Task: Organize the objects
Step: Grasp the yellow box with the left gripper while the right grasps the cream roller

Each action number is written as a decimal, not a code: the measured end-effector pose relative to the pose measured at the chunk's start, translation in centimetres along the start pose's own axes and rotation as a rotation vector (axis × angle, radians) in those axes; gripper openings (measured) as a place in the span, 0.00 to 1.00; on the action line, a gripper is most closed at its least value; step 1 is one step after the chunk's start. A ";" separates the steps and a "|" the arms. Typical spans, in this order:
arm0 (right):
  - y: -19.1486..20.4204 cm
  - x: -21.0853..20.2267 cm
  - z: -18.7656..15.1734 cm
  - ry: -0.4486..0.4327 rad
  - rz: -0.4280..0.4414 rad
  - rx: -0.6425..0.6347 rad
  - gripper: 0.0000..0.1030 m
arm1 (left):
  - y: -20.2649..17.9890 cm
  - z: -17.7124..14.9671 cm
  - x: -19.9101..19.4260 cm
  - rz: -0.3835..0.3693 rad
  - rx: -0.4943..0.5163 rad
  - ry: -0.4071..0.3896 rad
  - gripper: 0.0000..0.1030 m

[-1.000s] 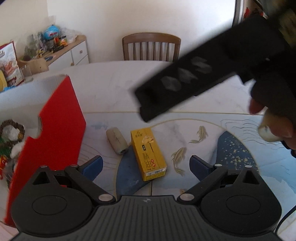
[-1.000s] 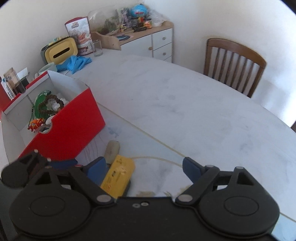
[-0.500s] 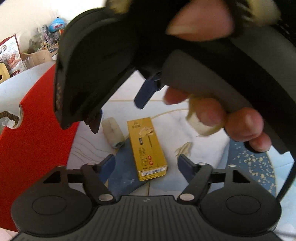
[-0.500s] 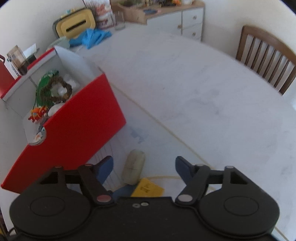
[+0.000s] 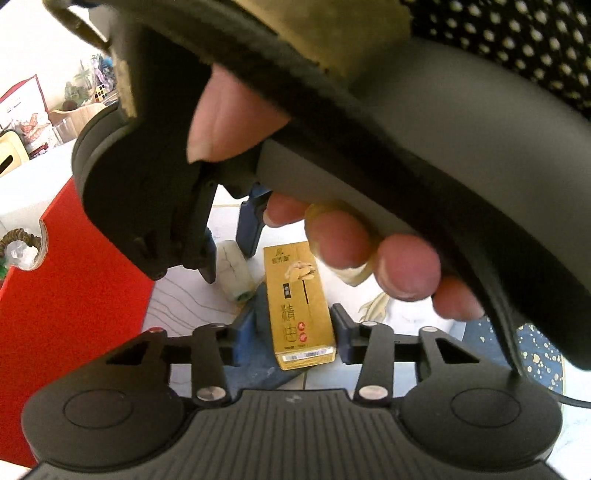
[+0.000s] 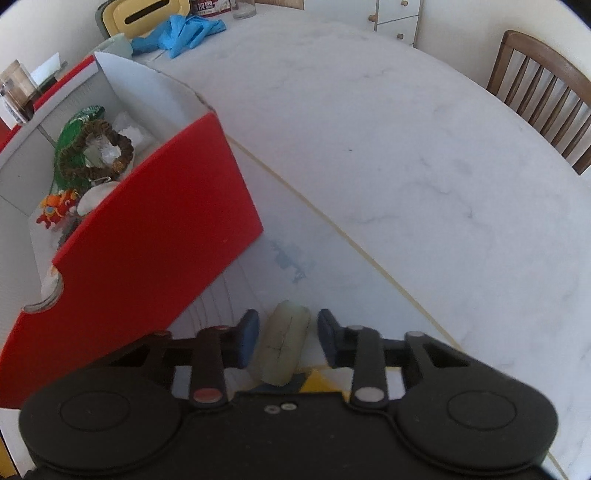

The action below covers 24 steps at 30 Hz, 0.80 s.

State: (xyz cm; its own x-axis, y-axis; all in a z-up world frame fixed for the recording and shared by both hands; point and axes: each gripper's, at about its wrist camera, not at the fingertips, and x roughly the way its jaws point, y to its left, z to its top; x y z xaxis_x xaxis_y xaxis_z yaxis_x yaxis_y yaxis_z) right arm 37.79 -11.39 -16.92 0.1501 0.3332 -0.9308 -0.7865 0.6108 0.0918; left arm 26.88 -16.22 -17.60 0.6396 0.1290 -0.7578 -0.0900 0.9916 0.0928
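Note:
A yellow carton lies on the patterned mat between my left gripper's blue pads. Its jaws are closing: the right pad is at the carton's edge, and a sliver of mat shows at the left pad. Just beyond the carton lies a pale roll. My right gripper, held by a hand, comes down over the roll. In the right wrist view the roll fills the gap of that gripper, whose closing pads sit against its sides. A corner of the carton peeks out below.
A red open box stands close on the left, holding a bead bracelet and small toys. The right hand and its gripper block most of the left wrist view. Blue gloves and a wooden chair are at the marble table's far side.
The right gripper swept in from the upper right and dropped over the roll, narrowing its jaws around it. The left gripper's jaws narrowed around the yellow carton and edged closer.

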 end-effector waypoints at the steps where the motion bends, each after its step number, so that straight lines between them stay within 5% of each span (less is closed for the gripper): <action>1: 0.1 0.0 0.0 0.004 -0.002 -0.005 0.24 | 0.0 0.0 -0.1 -0.001 0.003 0.000 0.35; 24: -2.3 -3.9 -1.8 -0.091 -0.036 0.101 0.20 | 0.9 -1.6 -5.0 -0.051 0.011 -0.047 0.29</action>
State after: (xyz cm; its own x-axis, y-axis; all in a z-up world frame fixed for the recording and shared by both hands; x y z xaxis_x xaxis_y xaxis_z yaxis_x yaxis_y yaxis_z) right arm 37.92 -15.42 -14.15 0.2343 0.3708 -0.8986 -0.7158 0.6913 0.0986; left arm 22.39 -15.98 -14.77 0.6782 0.0781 -0.7307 -0.0484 0.9969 0.0617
